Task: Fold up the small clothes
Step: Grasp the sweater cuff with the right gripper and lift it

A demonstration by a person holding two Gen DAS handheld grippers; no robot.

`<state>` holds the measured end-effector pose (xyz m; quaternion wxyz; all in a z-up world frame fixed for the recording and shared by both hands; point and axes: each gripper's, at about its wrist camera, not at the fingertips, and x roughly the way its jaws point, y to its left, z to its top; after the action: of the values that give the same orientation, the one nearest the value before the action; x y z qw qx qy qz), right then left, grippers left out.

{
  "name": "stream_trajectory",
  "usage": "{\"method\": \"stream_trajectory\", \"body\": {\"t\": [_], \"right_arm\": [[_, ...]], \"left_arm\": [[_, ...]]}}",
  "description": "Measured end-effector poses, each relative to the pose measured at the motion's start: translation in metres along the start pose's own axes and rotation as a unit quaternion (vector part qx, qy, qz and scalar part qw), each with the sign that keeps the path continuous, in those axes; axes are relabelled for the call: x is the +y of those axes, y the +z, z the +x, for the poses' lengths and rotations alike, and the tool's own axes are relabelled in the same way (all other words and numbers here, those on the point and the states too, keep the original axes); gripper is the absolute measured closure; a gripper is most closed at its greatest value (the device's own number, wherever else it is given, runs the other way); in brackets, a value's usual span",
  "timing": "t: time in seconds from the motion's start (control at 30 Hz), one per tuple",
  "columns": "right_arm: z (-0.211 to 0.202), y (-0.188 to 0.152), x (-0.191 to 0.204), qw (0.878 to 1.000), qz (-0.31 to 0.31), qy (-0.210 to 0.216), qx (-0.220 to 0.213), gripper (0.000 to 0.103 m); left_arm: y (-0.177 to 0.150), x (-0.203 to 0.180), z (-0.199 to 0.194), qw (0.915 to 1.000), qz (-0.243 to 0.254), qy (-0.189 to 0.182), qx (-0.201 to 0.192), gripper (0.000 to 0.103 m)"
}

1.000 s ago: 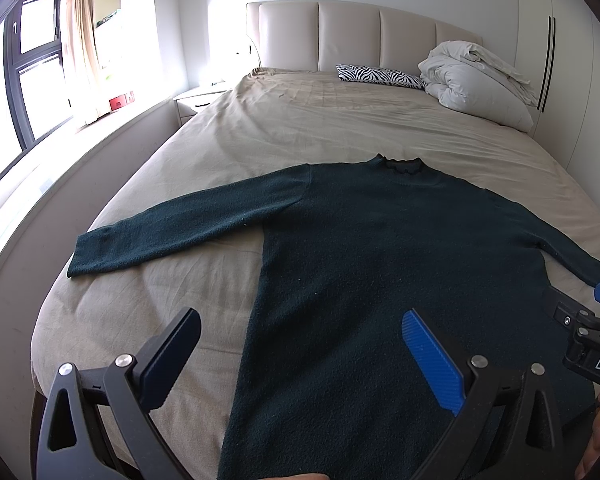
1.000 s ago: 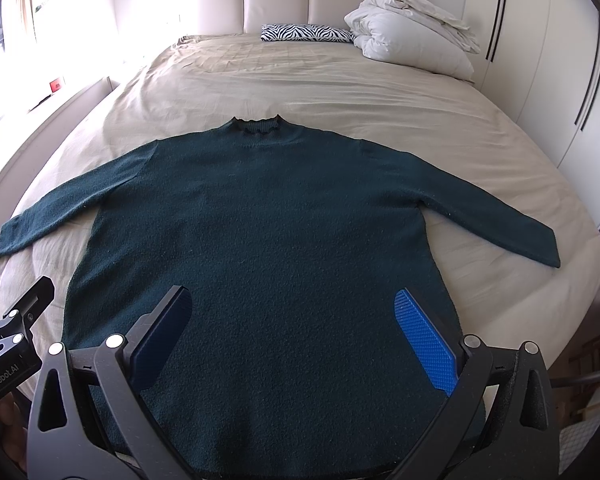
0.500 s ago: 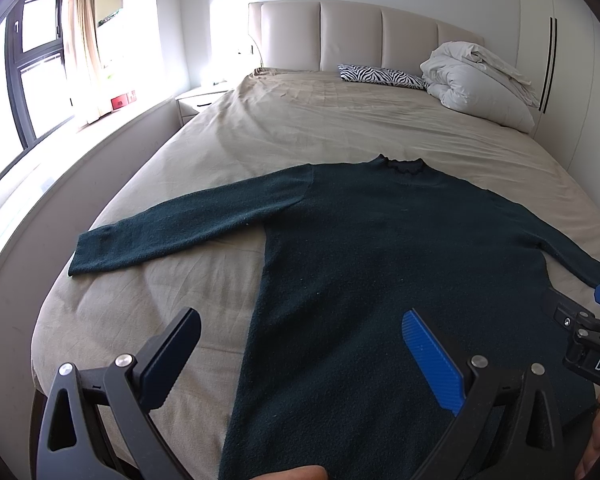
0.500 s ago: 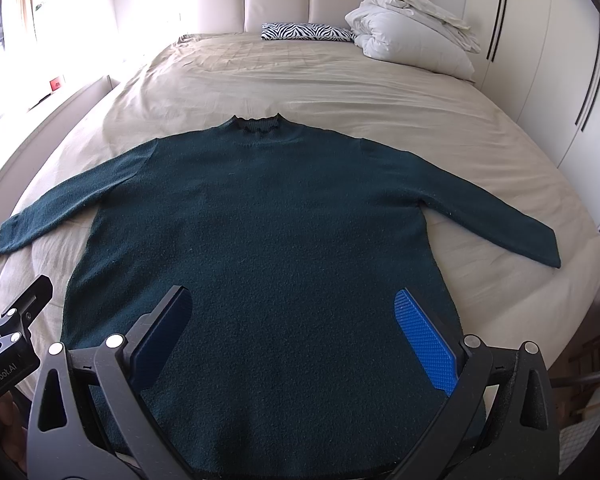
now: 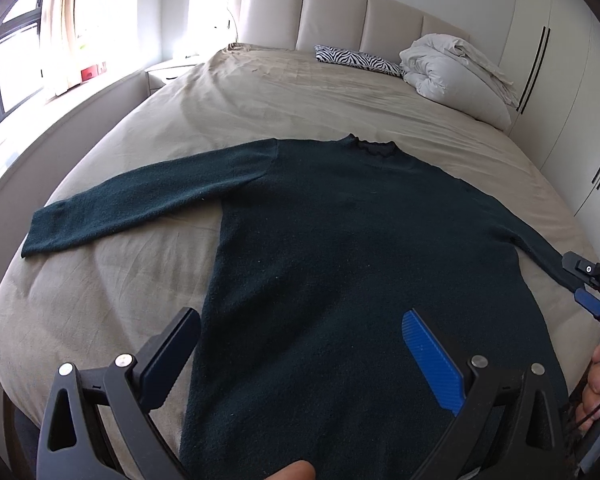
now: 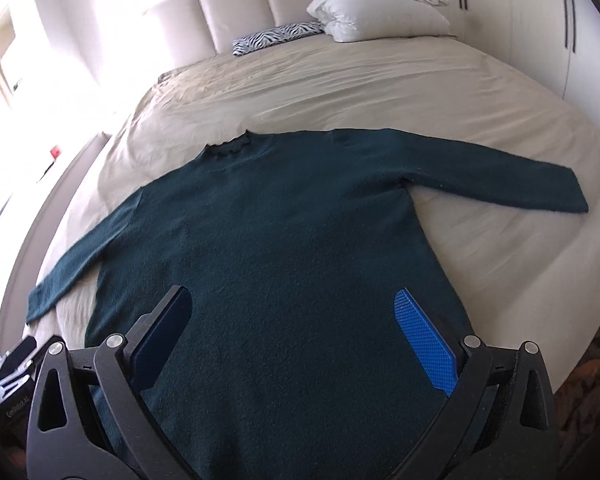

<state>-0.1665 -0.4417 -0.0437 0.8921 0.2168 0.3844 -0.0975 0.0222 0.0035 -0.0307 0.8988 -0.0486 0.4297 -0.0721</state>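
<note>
Left wrist view: bed (image 5: 148,288) w/ beige sheet fills frame; dark green sweater (image 5: 340,260) lies flat on it, sleeves spread, nothing folded yet; left gripper (image 5: 300,356) and right gripper (image 6: 296,340) hover over hem, jaws wide apart, empty; next prob. needs a sleeve or side edge pinched, brought across body.

Left gripper (image 5: 300,356) and right gripper (image 6: 292,340) hover, fingers spread wide.

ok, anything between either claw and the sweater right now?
Nothing visible. The dark green sweater lies flat on the bed, sleeves spread. The left claw and the right claw are both open above its lower body, with only air between them and it.
</note>
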Motion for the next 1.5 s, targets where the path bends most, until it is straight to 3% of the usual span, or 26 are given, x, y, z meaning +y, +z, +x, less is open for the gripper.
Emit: {"method": "stream_trajectory", "body": {"t": [0.13, 0.2, 0.27, 0.43, 0.53, 0.6, 0.77, 0.83, 0.87, 0.93, 1.03, 1.13, 1.33, 1.5], "right_arm": [[0.008, 0.022, -0.117, 0.989, 0.146, 0.014, -0.024, 0.003], [0.013, 0.025, -0.178, 0.974, 0.225, 0.017, -0.036, 0.011], [0.018, 0.028, -0.236, 0.956, 0.288, 0.022, -0.046, 0.026], [0.031, 0.038, -0.345, 0.924, 0.376, 0.023, -0.07, 0.03], [0.045, 0.043, -0.389, 0.909, 0.411, 0.024, -0.071, 0.03], [0.057, 0.046, -0.415, 0.9, 0.429, 0.024, -0.069, 0.036], [0.077, 0.064, -0.45, 0.899, 0.427, 0.018, -0.093, 0.043], [0.082, 0.072, -0.461, 0.901, 0.423, 0.005, -0.098, 0.055], [0.087, 0.077, -0.466, 0.901, 0.424, -0.003, -0.095, 0.067], [0.095, 0.088, -0.471, 0.903, 0.42, -0.015, -0.085, 0.082], [0.098, 0.113, -0.457, 0.918, 0.387, -0.036, -0.079, 0.094], [0.096, 0.147, -0.411, 0.94, 0.329, -0.038, -0.084, 0.095], [0.121, 0.21, -0.242, 0.988, 0.137, 0.021, -0.063, 0.095], [0.17, 0.187, -0.087, 0.995, 0.019, 0.101, -0.003, 0.095]], "left_arm": [[0.005, 0.001, 0.02, 0.9976, -0.034, -0.057, 0.018, 0.0], [0.009, 0.0, 0.031, 0.9968, -0.045, -0.064, 0.02, 0.0], [0.012, -0.002, 0.039, 0.996, -0.056, -0.068, 0.014, 0.0], [0.025, -0.02, 0.06, 0.9971, -0.035, -0.058, 0.037, 0.0], [0.033, -0.031, 0.073, 0.9971, -0.019, -0.044, 0.059, 0.0], [0.038, -0.036, 0.079, 0.9977, -0.01, -0.04, 0.054, 0.0], [0.048, -0.045, 0.104, 0.9931, -0.012, -0.079, 0.085, 0.007], [0.052, -0.046, 0.115, 0.9904, -0.02, -0.097, 0.096, 0.013], [0.055, -0.046, 0.119, 0.9891, -0.024, -0.106, 0.099, 0.014], [0.058, -0.047, 0.126, 0.9867, -0.033, -0.12, 0.104, 0.016], [0.064, -0.046, 0.133, 0.9835, -0.041, -0.141, 0.106, 0.018], [0.071, -0.044, 0.137, 0.9799, -0.053, -0.162, 0.103, 0.018], [0.084, -0.042, 0.142, 0.9709, -0.074, -0.206, 0.097, 0.018], [0.084, -0.031, 0.153, 0.9566, -0.112, -0.246, 0.109, 0.018]]}}
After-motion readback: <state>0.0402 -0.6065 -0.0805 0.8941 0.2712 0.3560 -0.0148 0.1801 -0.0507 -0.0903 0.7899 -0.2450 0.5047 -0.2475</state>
